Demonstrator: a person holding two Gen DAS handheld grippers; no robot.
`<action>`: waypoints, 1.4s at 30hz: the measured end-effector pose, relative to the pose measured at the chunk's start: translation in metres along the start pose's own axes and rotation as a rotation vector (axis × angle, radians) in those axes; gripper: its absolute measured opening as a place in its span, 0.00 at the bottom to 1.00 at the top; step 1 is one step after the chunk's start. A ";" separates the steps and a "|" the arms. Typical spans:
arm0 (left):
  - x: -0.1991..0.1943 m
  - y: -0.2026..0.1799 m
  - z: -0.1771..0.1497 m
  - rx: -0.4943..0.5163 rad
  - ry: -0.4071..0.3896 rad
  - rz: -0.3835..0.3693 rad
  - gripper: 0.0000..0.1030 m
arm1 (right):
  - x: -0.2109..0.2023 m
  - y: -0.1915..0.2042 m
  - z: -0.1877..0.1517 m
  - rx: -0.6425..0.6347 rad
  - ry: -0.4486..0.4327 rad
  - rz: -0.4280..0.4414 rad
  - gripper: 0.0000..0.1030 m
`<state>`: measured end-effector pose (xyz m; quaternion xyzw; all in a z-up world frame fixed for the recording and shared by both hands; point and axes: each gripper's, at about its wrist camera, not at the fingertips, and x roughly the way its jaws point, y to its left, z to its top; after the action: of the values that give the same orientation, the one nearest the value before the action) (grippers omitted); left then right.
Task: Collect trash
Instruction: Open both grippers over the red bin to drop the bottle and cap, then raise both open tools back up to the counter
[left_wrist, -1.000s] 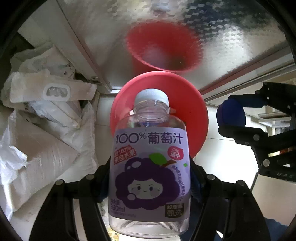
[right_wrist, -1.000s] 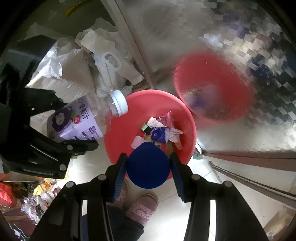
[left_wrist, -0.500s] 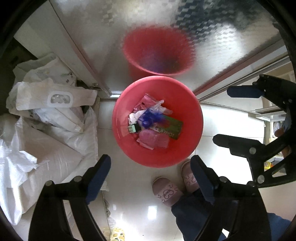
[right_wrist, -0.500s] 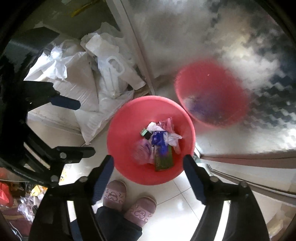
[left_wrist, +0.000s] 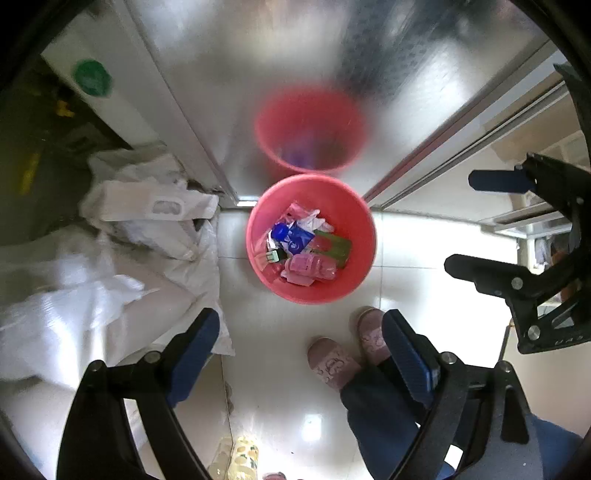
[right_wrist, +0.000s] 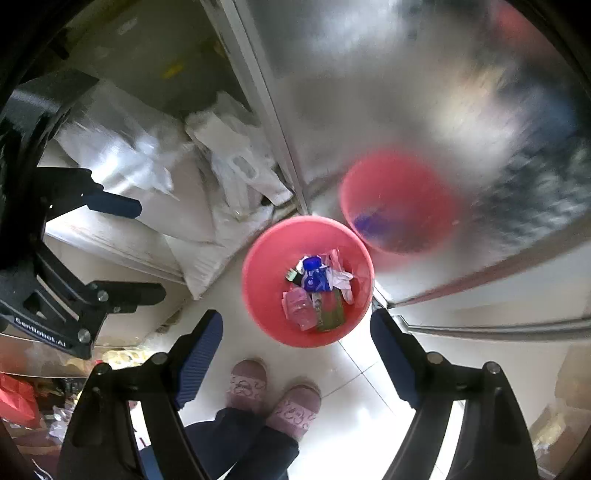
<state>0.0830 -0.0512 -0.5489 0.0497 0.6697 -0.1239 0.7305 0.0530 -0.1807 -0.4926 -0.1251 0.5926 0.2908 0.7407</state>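
Left wrist view. The left hand-held gripper (left_wrist: 299, 354) hangs above the floor with its jaws spread wide and nothing between them. Below it stands the red bin (left_wrist: 364, 236), set against the foot of a metal panel (left_wrist: 229, 74) that mirrors it. Inside the bin lie the collected trash items: a clear bottle (left_wrist: 309, 266) on its side toward the near rim, a blue wrapper (left_wrist: 293, 238) at the centre, and a green packet (left_wrist: 334, 246) beside it. The bottle's long axis runs roughly across the bin, left to right in this view; which end carries the cap cannot be told. White bags (left_wrist: 122, 236) are heaped to the left of the bin.

Right wrist view. The right hand-held gripper (right_wrist: 297, 354) is likewise spread and empty, above the bin (right_wrist: 258, 280). Here the bottle (right_wrist: 297, 306) lies near the rim closest to the slippers (right_wrist: 273, 395). Judged from this, the items shown are deposited; whether more trash remains outside the bin is not visible.
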 end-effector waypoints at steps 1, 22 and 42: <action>-0.014 -0.002 -0.001 -0.007 0.001 -0.005 0.86 | -0.010 0.003 0.001 -0.001 -0.008 -0.006 0.78; -0.351 -0.053 -0.011 -0.076 -0.259 0.056 0.86 | -0.334 0.050 0.048 0.092 -0.287 -0.062 0.84; -0.493 -0.041 0.044 -0.004 -0.527 0.163 0.86 | -0.425 0.058 0.097 0.141 -0.481 -0.179 0.92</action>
<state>0.0798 -0.0452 -0.0525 0.0679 0.4505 -0.0719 0.8873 0.0429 -0.2025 -0.0532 -0.0522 0.4049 0.2035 0.8899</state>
